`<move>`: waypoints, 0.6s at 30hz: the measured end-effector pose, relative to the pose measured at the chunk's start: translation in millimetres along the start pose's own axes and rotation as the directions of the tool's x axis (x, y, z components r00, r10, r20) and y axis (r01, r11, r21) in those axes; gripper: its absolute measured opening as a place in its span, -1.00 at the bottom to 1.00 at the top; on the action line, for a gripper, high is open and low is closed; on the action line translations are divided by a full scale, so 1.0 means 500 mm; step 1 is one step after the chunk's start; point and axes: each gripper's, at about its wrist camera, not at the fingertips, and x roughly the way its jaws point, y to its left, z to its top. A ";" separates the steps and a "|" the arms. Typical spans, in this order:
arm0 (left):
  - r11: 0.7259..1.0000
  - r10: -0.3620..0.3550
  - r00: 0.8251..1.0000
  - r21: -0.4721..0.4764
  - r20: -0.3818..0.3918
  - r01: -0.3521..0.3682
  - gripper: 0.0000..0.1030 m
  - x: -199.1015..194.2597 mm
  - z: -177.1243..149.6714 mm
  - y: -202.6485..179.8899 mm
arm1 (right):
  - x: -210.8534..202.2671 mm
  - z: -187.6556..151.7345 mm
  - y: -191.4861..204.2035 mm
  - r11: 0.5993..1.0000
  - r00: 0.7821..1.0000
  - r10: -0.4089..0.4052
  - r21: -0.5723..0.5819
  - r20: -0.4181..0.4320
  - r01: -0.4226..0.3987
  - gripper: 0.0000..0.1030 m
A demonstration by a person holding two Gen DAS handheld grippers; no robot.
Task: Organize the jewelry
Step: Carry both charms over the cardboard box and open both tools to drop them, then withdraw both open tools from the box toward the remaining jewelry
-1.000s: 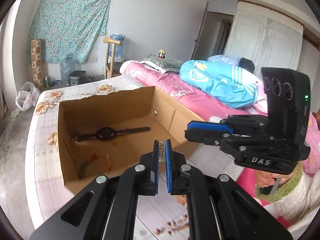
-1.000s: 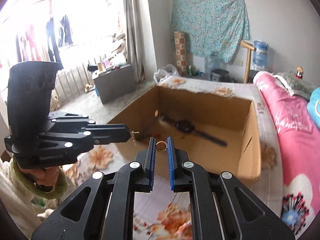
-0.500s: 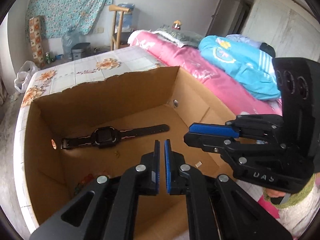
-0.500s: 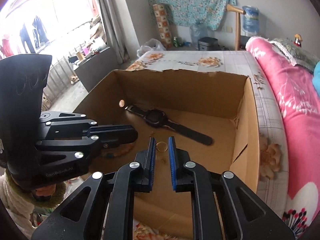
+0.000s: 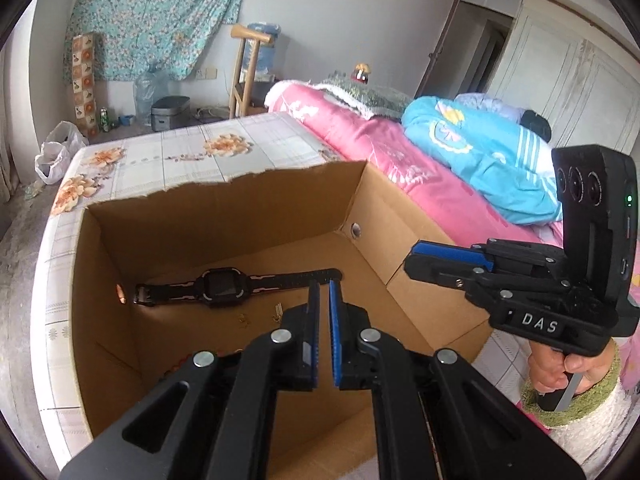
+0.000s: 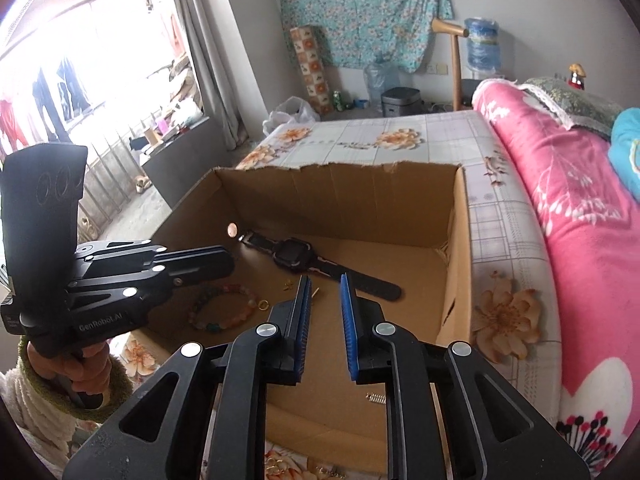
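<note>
Jewelry sits on the floor of the cardboard box (image 6: 456, 240), centre frame: black watch (image 6: 296, 258) stretched flat along the far wall, bead bracelet (image 6: 222, 308) lower left of it, gold ring (image 6: 263, 305) touching the bracelet's right end, small gold bits near the watch strap. Box lies on the flowered bed cover (image 6: 500, 224), likely serving as the collecting bin. Right gripper (image 6: 325, 294) hangs over the box, jaws have just been opening, nothing between them now, so the ring probably just dropped. Left gripper (image 5: 324, 294) pressed together, empty, also over the box. Right view shows bracelet, ring and a small spring (image 6: 376, 398) bottom centre; left view hides those behind its own fingers (image 5: 312, 312) but shows the watch (image 5: 220, 286) and the other gripper (image 5: 448, 264) side-on at right
</note>
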 end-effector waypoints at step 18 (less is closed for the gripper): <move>0.997 -0.029 0.988 0.072 0.152 0.018 0.10 -0.219 -0.141 -0.046 | -0.195 -0.124 0.034 0.993 0.988 -0.016 0.116 0.155 -0.003 -0.38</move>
